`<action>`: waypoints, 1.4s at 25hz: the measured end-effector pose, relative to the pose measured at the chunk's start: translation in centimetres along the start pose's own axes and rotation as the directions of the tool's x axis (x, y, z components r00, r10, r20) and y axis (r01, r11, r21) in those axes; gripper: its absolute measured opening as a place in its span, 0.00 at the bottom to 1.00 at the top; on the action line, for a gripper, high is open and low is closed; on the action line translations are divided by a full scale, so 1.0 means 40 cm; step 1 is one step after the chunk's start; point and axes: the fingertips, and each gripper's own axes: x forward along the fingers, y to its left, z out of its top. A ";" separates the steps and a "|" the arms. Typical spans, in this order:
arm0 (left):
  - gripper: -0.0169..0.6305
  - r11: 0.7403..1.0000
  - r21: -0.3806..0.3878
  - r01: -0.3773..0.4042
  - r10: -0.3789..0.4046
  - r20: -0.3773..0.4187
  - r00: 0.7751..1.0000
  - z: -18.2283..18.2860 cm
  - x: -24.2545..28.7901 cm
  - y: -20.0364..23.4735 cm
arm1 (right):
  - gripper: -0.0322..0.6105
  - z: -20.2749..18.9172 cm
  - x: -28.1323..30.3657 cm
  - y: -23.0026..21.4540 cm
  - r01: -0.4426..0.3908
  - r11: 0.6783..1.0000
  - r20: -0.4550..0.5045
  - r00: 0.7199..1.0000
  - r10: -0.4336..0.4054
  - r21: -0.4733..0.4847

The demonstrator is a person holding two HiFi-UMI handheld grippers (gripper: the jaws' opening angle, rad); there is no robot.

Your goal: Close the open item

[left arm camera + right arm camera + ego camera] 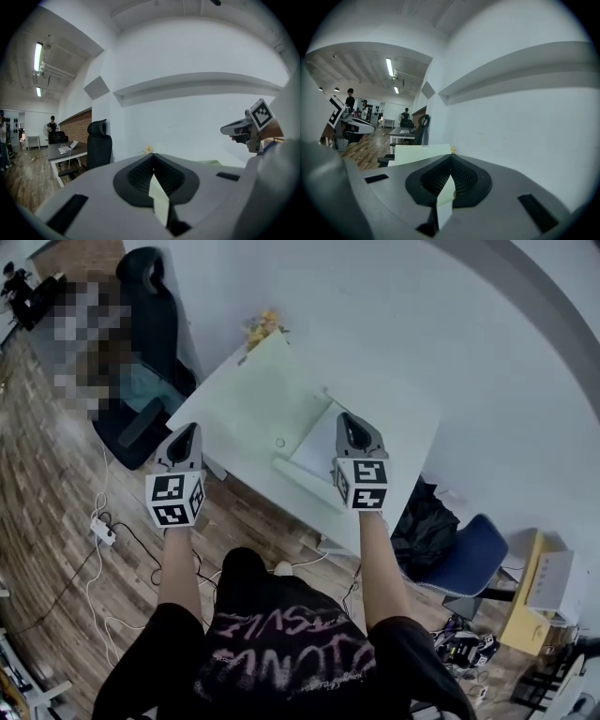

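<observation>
On the white table (394, 413) lies a pale, flat hinged item: a large green-white panel (253, 399) spread to the left and a white panel (317, 444) to the right. The green-white panel (417, 153) also shows in the right gripper view. My right gripper (348, 418) hovers over the white panel, jaws together and empty (451, 157). My left gripper (187, 431) hangs off the table's left corner, jaws together and empty (153, 156). The right gripper (243, 127) appears in the left gripper view.
A black office chair (155, 329) stands left of the table. A small yellow object (262, 326) sits at the table's far corner. A blue chair (464, 559) and a dark bag stand at right. A power strip (103, 531) with cables lies on the wooden floor.
</observation>
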 end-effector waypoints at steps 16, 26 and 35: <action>0.03 0.991 0.012 0.136 -0.135 -0.045 0.990 -0.016 0.281 0.208 | 0.07 0.026 0.236 0.029 0.113 0.992 -0.045 0.993 -0.111 0.049; 0.03 0.963 0.023 0.270 -0.266 -0.105 0.958 -0.061 0.470 0.232 | 0.07 -0.041 0.318 -0.004 0.211 0.975 -0.134 0.971 -0.200 0.073; 0.03 0.913 0.011 0.409 -0.404 -0.118 0.907 -0.108 0.568 0.175 | 0.07 -0.094 0.318 -0.043 0.292 0.953 -0.179 0.945 -0.274 0.085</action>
